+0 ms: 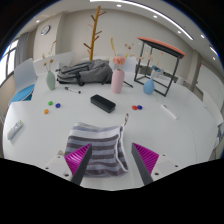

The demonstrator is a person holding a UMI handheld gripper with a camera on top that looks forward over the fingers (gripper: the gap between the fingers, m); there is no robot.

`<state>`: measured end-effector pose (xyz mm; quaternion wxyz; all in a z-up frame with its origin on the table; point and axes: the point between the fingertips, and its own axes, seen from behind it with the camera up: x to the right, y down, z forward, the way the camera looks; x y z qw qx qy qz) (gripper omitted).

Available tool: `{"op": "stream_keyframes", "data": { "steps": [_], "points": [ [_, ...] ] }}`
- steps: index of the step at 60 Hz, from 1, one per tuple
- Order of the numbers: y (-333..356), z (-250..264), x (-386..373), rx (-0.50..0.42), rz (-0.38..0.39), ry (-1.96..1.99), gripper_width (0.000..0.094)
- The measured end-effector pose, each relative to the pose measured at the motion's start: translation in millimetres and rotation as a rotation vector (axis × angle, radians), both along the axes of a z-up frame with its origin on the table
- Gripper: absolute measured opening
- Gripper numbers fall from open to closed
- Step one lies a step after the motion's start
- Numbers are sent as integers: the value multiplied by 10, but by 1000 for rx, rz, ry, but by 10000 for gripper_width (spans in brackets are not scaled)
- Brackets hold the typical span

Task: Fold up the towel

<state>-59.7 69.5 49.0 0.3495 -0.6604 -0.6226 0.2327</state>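
Grey-and-white striped towel (98, 147) lies bunched on the white table (180, 130), its near edge between the gripper (111, 159) fingers. Magenta pads (78, 155) stand wide apart — nothing is pressed between them. Beyond the towel: a black rectangular box (103, 101), a pink vase (117, 82), a dark crumpled cloth (82, 72), a wooden branch stand (95, 35) — and small coloured balls (58, 103) scattered about.
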Motion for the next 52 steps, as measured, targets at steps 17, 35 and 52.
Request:
{"op": "stream_keyframes", "data": {
  "steps": [17,35,52],
  "points": [
    [-345,1346,1204,-31,55,-8,848],
    [-575,1809,1836,-30,55,26,849],
    [-682,1771,1885,-62,65,35,847]
  ]
}}
